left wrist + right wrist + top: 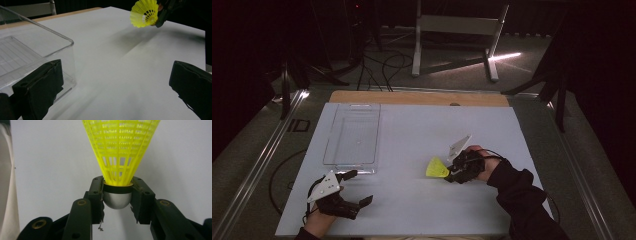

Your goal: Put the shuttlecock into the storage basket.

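Observation:
A yellow plastic shuttlecock [437, 168] with a silver-grey rounded head is held above the white table top at the right. My right gripper [117, 192] is shut on the shuttlecock [120, 150], its jaws clamped on the head just under the black band, skirt pointing away from the camera. The left gripper view catches the shuttlecock [145, 13] at upper right, off the surface. My left gripper [354, 187] rests near the front left of the table, open, nothing between its jaws. A clear plastic tray [334, 159] lies just beyond it.
The clear tray [50, 37] stands close to the left gripper's left jaw. The white board [412, 200] covers a wooden table, whose far edge shows at the back. Beyond the table are a white frame stand [457, 25] and floor cables.

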`<state>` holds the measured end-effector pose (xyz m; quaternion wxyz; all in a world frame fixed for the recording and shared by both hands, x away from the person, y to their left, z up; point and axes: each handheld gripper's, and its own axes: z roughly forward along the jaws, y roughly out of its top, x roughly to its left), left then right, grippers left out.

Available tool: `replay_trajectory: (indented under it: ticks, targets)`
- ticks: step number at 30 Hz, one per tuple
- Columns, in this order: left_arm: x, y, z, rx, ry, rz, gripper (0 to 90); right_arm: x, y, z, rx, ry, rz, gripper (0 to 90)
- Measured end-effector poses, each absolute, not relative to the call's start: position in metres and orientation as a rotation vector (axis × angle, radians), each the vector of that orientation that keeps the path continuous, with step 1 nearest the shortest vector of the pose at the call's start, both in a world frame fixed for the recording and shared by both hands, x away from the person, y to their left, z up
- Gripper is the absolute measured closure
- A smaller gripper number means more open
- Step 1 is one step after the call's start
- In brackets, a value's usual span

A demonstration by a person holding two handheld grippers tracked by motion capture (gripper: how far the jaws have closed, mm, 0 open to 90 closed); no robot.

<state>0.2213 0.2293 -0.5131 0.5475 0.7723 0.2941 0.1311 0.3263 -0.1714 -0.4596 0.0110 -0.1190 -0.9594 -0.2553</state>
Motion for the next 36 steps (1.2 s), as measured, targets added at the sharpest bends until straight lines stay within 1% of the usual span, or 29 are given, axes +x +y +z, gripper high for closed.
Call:
replay_trajectory:
  ticks: [6,12,16,23,30,36]
  targets:
    - [0.221,0.224,-0.512,1.834,0.680,0.269,0.2,0.325,-0.172,-0.452,-0.324,-2.979,-0.847,65.3]
    - [0.221,0.217,-0.503,1.839,0.629,0.281,0.2,0.323,-0.174,-0.443,-0.314,-2.953,-0.924,65.3]
    - [0.222,0.211,-0.490,1.860,0.582,0.270,0.2,0.322,-0.173,-0.440,-0.312,-2.947,-0.964,65.3]
    - [0.230,0.201,-0.463,1.948,0.478,0.242,0.2,0.322,-0.173,-0.435,-0.301,-2.937,-0.974,65.3]
    - [0.239,0.186,-0.442,2.000,0.380,0.167,0.2,0.322,-0.174,-0.436,-0.293,-2.915,-0.988,65.3]
    - [0.245,0.170,-0.425,2.070,0.283,0.148,0.2,0.321,-0.172,-0.438,-0.288,-2.902,-0.971,65.2]
